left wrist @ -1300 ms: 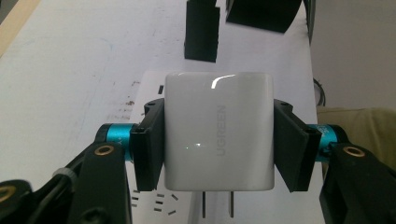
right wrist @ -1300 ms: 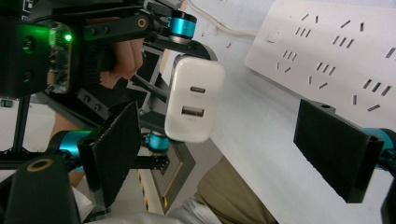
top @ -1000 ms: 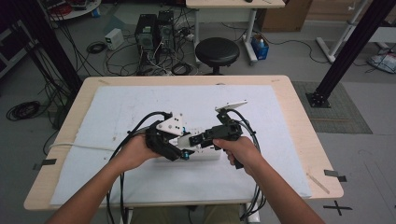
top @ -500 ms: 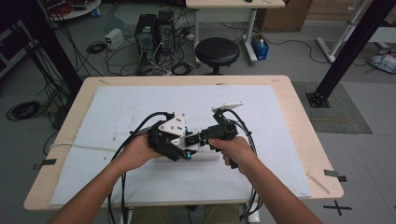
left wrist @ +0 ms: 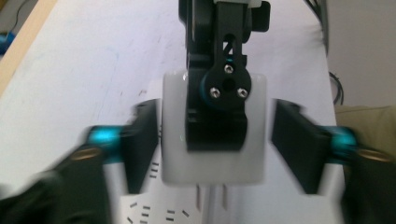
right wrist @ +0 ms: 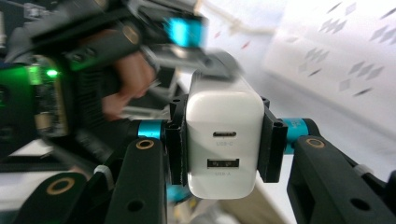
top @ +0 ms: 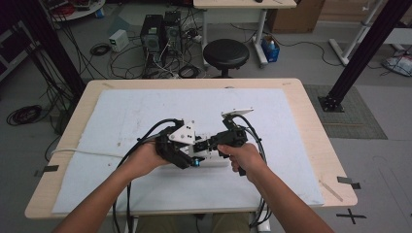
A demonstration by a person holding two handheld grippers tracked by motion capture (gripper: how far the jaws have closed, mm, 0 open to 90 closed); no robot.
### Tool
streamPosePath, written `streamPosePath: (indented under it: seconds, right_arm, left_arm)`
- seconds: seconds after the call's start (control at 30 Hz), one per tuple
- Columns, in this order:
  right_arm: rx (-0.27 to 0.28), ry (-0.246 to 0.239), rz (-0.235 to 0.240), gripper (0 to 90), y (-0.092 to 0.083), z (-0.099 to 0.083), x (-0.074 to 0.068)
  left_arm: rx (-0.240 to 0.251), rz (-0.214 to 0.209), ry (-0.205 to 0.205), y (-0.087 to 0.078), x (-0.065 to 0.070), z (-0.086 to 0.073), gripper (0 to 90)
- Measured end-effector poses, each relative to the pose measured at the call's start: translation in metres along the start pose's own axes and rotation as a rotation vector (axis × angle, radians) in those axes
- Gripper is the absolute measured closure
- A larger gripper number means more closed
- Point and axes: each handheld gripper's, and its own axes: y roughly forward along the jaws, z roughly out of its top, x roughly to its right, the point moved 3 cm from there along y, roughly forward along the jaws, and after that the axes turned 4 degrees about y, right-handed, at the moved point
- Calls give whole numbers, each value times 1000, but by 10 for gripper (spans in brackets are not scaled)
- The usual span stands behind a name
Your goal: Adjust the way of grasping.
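A: From the high view, where does it all sit?

B: Near the middle of the white mat (top: 272, 121), towards the near edge of the table (top: 311, 111). The left gripper (top: 187, 153) and the right gripper (top: 214, 145) meet nose to nose, the left hand (top: 145, 158) and the right hand (top: 245, 158) on either side of them. In the frames from a second and half a second ago the pair stand in much the same spot, so the change lies in the jaws, not in the place.

A: And the left gripper view?

B: The white charger (left wrist: 212, 130) stands between this gripper's own blurred jaws, yet a gap shows on both sides; they have just been opening and now stand spread, clear of it. The right gripper (left wrist: 219, 112) reaches in from the far side with a jaw laid across the charger's face. The charger's prongs point at a white power strip (left wrist: 149, 210) just beneath.

A: The right gripper view?

B: Here the jaws have just been closing, and the pads (right wrist: 268, 144) now pinch the charger (right wrist: 224, 140) by its two sides, ports facing the camera. The left gripper (right wrist: 182, 32) hangs beyond it, blurred.

A: Meaning?

B: I judge it a hand-over: the right gripper now carries the charger, the left has let go, and plugging into the strip is likely next.
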Motion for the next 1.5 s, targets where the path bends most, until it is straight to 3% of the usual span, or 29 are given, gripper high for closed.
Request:
streamPosePath:
  seconds: [0.13, 0.3, 0.43, 0.53, 0.6, 0.73, 0.83, 0.93, 1.0, 1.07, 1.2, 1.27, 1.37, 1.5]
  right_arm:
    - [63, -44, -65, 620, -13, 2, 9]
    - [97, -103, -132, 620, -32, 2, 17]
    - [102, -146, -232, 620, -47, -1, 23]
    - [94, -201, -312, 620, -57, -3, 24]
    - [67, -256, -378, 620, -63, -6, 23]
    - [28, -333, -478, 620, -75, -10, 21]
    - [17, -399, -548, 620, -89, -12, 19]
    - [1, -471, -658, 620, -102, -14, 16]
    - [-16, -488, -721, 621, -110, -15, 16]
    - [-30, -497, -771, 621, -117, -14, 16]
    - [-41, -504, -820, 621, -129, -13, 14]
    - [-54, -508, -839, 620, -134, -12, 14]
    - [-81, -502, -854, 621, -138, -11, 14]
    - [-117, -495, -867, 620, -137, -13, 16]
  left_arm:
    - [-45, -1, -48, -3, -4, -9, 202]
    - [-67, 26, -131, -12, -16, -25, 199]
    - [-120, 45, -192, -22, -24, -39, 199]
    - [-228, 37, -272, -28, -31, -56, 199]
    - [-291, 31, -297, -32, -33, -68, 199]
    - [-329, 35, -346, -43, -38, -87, 199]
    - [-374, 49, -325, -57, -44, -100, 199]
    - [-378, 62, -332, -69, -48, -110, 199]
    - [-389, 73, -316, -77, -51, -117, 199]
    - [-404, 89, -338, -83, -54, -123, 199]
    - [-432, 117, -393, -92, -57, -133, 199]
    - [-449, 128, -397, -95, -58, -137, 199]
    - [-429, 146, -417, -96, -59, -138, 199]
    - [-392, 149, -382, -100, -60, -133, 199]
